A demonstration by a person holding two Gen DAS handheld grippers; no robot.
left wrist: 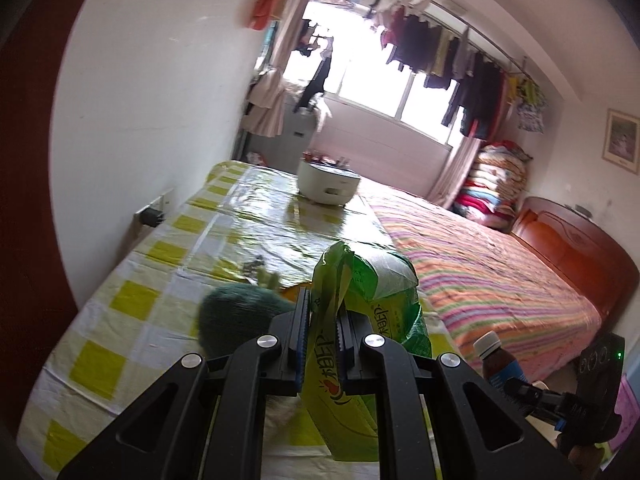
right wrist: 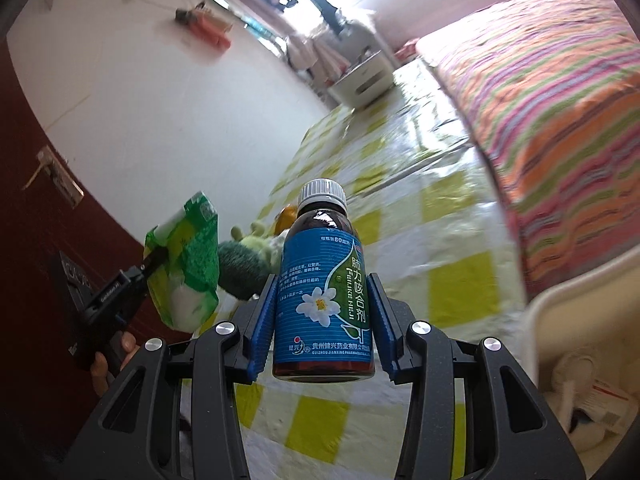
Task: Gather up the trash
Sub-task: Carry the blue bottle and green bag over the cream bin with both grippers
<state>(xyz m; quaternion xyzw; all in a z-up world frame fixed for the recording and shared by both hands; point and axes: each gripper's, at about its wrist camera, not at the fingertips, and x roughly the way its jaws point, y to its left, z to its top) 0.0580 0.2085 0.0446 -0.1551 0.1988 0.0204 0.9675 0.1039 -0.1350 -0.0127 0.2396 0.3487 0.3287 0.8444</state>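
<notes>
My left gripper is shut on a green and yellow plastic wrapper, which stands up between the blue pads above the checked tablecloth. In the right wrist view the same wrapper hangs from the left gripper at the left. My right gripper is shut on a brown medicine bottle with a blue label and white cap, held upright. That bottle and the right gripper also show at the lower right of the left wrist view.
A dark green plush toy lies on the yellow-checked table just ahead. A white rice cooker stands at the table's far end. A striped bed runs along the right. A white bin rim shows at the lower right.
</notes>
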